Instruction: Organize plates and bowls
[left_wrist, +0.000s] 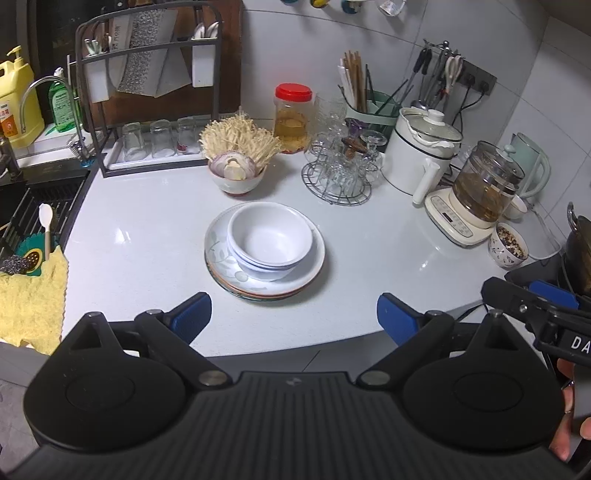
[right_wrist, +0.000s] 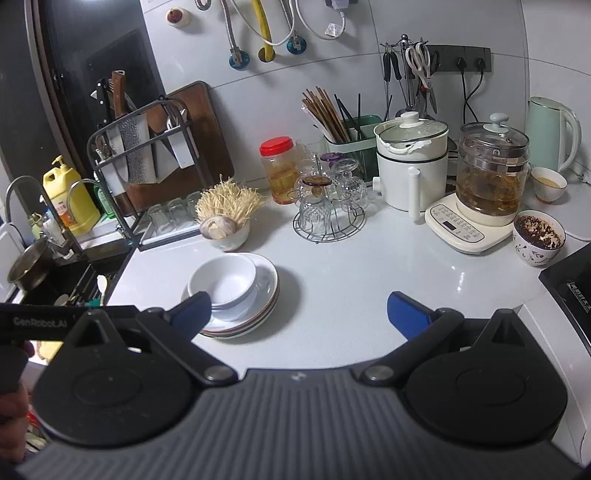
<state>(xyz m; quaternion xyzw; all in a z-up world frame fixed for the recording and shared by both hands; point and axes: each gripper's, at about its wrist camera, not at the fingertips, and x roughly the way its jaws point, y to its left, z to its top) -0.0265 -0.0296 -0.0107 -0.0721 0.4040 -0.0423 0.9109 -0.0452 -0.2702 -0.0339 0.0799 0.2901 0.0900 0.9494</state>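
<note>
1. Left tongs (left_wrist: 293, 318) spread wide apart, empty, hovering over the worktop's (left_wrist: 369, 258) front edge.
2. Right tongs (right_wrist: 299, 314) likewise wide apart, holding nothing, near the same front edge.
3. Nested white bowls (left_wrist: 269, 240) stacked on a pile of plates (left_wrist: 221, 254) mid-worktop, toward the left edge by the sink.
4. Behind the stack, toward the back edge: a bowl of enoki mushrooms and onion (left_wrist: 236, 166), a red-lidded jar (left_wrist: 293, 118), a wire rack of glasses (left_wrist: 338, 166).
5. At the right edge: a glass kettle (left_wrist: 484, 181) beside a small patterned bowl (left_wrist: 508, 245).
</note>
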